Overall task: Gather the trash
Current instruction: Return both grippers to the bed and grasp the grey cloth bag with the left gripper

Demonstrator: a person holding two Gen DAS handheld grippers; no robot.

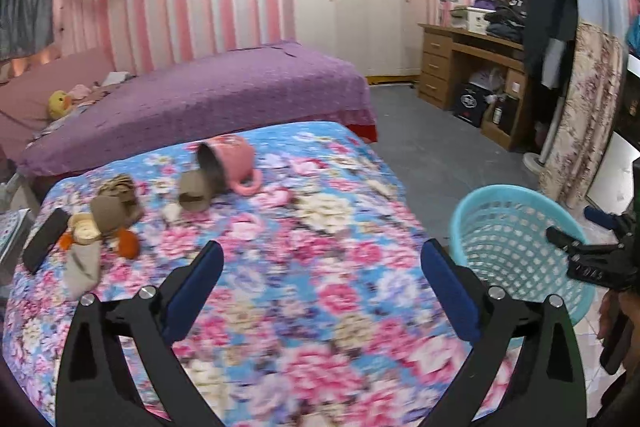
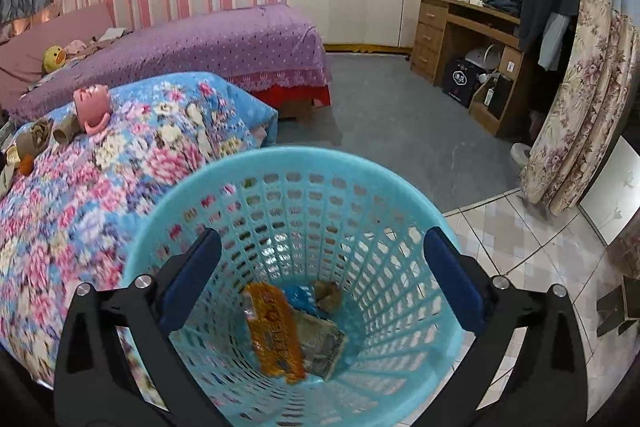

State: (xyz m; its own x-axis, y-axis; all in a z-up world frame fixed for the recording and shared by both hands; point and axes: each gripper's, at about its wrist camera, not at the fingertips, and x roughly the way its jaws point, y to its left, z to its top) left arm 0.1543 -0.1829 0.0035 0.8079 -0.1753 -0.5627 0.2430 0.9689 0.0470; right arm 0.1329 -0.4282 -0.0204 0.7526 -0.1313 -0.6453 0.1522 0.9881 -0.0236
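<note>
Both our claws gape wide and empty, one over the bed, one over the basket.

Our left claw (image 1: 322,263) hangs above the flowered bed (image 1: 280,307), gripping nothing; our right claw (image 2: 322,251) hangs over the blue basket (image 2: 192,195) beside the bed, holding nothing; in the basket lie an orange wrapper (image 2: 274,335) and other scraps; crumpled brown paper (image 1: 192,193) lies by a tipped pink mug (image 1: 230,161) on the bed.

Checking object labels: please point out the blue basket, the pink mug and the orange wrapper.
blue basket (image 2: 384,163): right wrist view, far rim.
pink mug (image 1: 234,159): left wrist view, side wall.
orange wrapper (image 2: 274,335): right wrist view, its middle, inside the basket.
</note>
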